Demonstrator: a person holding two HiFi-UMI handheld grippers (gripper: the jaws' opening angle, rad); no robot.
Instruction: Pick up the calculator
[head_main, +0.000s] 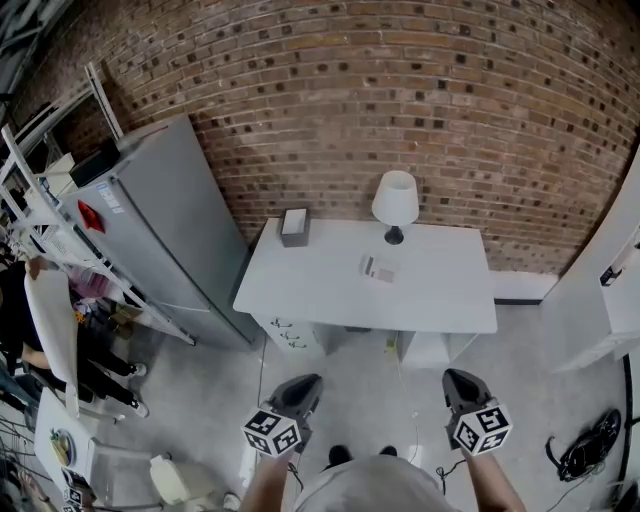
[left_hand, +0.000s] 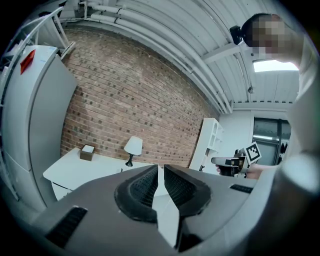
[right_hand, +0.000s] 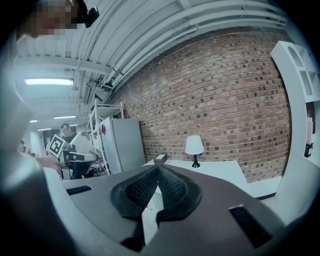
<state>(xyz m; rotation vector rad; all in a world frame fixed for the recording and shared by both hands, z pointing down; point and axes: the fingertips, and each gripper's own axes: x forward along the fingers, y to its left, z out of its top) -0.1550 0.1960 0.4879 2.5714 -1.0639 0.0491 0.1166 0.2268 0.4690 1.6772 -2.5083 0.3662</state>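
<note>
None of the pickup is done. In the head view the white table (head_main: 300, 290) sits mid-frame, with the calculator (head_main: 378, 268) flat on it right of centre, below the lamp (head_main: 395, 205). At the bottom edge, well short of the table, the left gripper (head_main: 300, 386) has its jaws a slit apart on nothing, and the right gripper (head_main: 460, 381) is closed and empty. Only the head view shows the calculator clearly.

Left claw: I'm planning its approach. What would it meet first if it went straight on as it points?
Likely the table; nothing shows between it and the left claw, though depth is unclear.
</note>
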